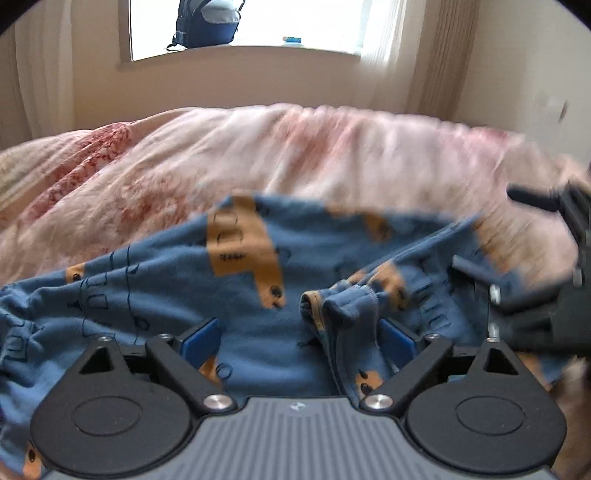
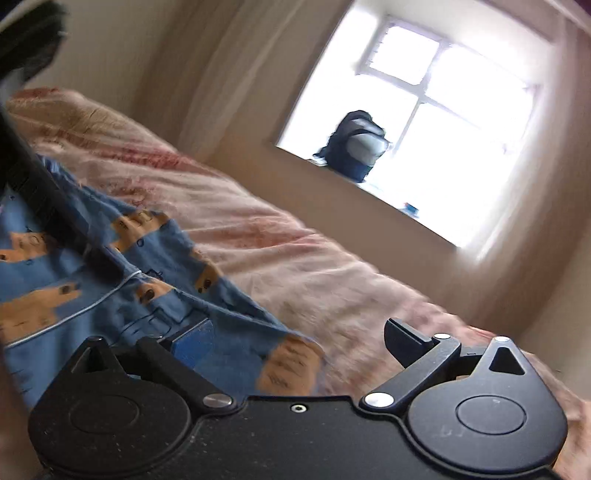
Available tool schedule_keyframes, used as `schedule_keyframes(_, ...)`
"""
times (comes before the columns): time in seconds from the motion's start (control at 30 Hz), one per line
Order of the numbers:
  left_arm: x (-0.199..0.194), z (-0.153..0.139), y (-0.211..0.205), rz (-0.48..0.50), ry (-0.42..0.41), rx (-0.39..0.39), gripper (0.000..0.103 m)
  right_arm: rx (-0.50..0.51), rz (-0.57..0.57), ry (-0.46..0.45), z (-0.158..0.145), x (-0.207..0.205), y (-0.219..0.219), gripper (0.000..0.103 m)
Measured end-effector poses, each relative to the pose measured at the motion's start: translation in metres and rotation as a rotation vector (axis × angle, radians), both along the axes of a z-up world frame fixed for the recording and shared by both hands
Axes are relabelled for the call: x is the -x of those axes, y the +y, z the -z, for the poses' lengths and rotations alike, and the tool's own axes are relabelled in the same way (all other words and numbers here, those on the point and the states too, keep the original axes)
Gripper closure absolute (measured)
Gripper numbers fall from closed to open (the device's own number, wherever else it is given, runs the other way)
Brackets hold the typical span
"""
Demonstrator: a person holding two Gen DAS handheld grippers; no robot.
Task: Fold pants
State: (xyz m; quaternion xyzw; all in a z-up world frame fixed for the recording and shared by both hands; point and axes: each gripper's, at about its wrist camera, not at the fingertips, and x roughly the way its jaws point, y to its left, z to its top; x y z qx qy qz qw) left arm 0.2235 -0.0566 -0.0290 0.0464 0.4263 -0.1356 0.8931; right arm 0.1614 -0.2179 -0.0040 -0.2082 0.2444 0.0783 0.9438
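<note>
Blue pants (image 1: 177,291) printed with orange bears lie rumpled on a pink floral bedspread (image 1: 295,155). My left gripper (image 1: 299,338) hangs just over them, open, its blue pads (image 1: 199,338) wide apart. A bunched cuff (image 1: 343,302) lies between the fingers, and neither pad presses on it. My right gripper (image 1: 487,229) shows at the right edge of the left wrist view, open beside the pants' right end. In the right wrist view, my right gripper (image 2: 301,341) stands open over the edge of the pants (image 2: 74,295), with nothing held.
A window (image 2: 424,122) with a dark backpack (image 1: 207,22) and a small blue item (image 1: 292,39) on its sill is behind the bed. Curtains (image 1: 443,55) hang on both sides. A blurred black bar (image 2: 44,199) crosses the pants at the left of the right wrist view.
</note>
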Motion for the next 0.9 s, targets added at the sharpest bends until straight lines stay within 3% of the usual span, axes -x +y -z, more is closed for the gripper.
schedule_keyframes(0.1, 0.001, -0.005, 0.002, 0.003, -0.001, 0.024, 0.007, 0.027, 0.05, 0.047, 0.013, -0.017, -0.015, 0.005)
schedule_keyframes(0.27, 0.004, -0.011, 0.034, 0.042, 0.054, 0.268, 0.003, 0.12, 0.299, -0.039, -0.009, 0.016, -0.048, 0.001)
schedule_keyframes(0.4, 0.015, -0.011, 0.048, 0.057, 0.103, 0.38, 0.001, -0.092, 0.374, -0.002, -0.021, 0.054, -0.061, 0.001)
schedule_keyframes(0.53, 0.018, -0.005, 0.043, 0.097, 0.144, 0.41, 0.006, -0.179, 0.277, 0.094, -0.01, 0.061, -0.047, 0.001)
schedule_keyframes(0.73, -0.006, 0.005, 0.037, 0.021, 0.156, 0.437, 0.009, -0.22, 0.22, 0.135, 0.004, 0.059, -0.038, 0.001)
schedule_keyframes(0.8, -0.011, 0.006, 0.036, -0.004, 0.159, 0.433, 0.014, -0.221, 0.213, 0.128, 0.004, 0.061, -0.037, 0.001)
schedule_keyframes(0.9, -0.012, 0.003, 0.032, -0.009, 0.156, 0.376, 0.033, -0.233, 0.211, 0.116, 0.005, 0.06, -0.039, 0.001)
